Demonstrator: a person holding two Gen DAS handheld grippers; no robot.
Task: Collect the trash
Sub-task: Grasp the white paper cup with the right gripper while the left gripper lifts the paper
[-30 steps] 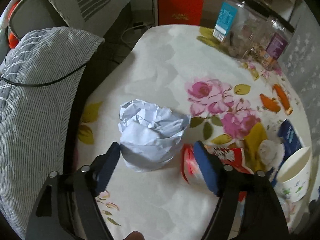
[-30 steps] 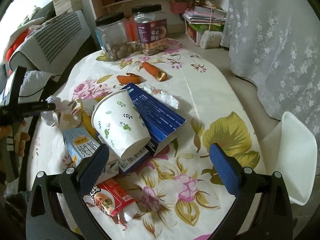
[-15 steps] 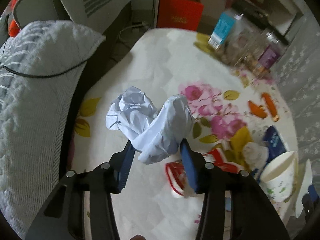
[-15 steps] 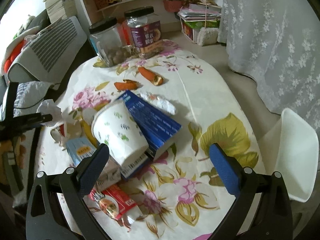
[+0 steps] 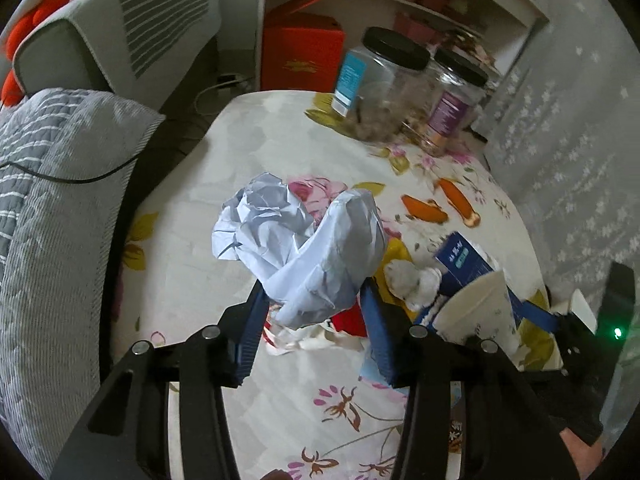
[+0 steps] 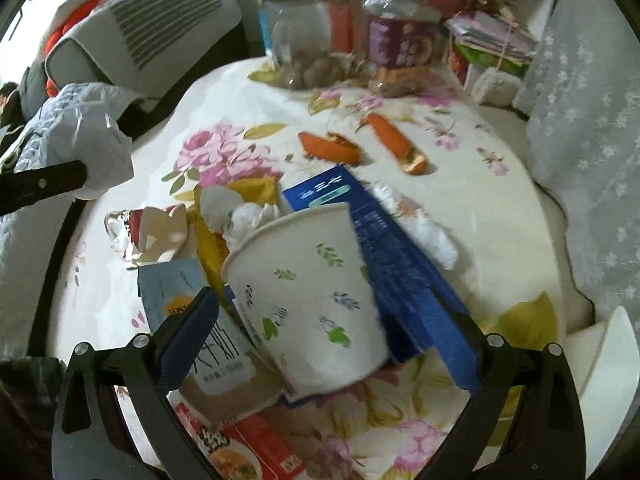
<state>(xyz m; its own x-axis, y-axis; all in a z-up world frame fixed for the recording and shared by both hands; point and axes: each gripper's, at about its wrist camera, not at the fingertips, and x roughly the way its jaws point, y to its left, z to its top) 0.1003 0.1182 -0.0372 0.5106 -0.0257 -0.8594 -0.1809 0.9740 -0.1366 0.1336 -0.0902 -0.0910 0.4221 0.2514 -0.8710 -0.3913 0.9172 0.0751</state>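
Crumpled paper (image 5: 304,248) now lifted in left tool (image 5: 312,332), right tool (image 6: 316,328) closing, perhaps around cup (image 6: 308,300)

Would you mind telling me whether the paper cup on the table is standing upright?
No, the paper cup lies tipped on its side across the blue box, its open rim facing away from the camera.
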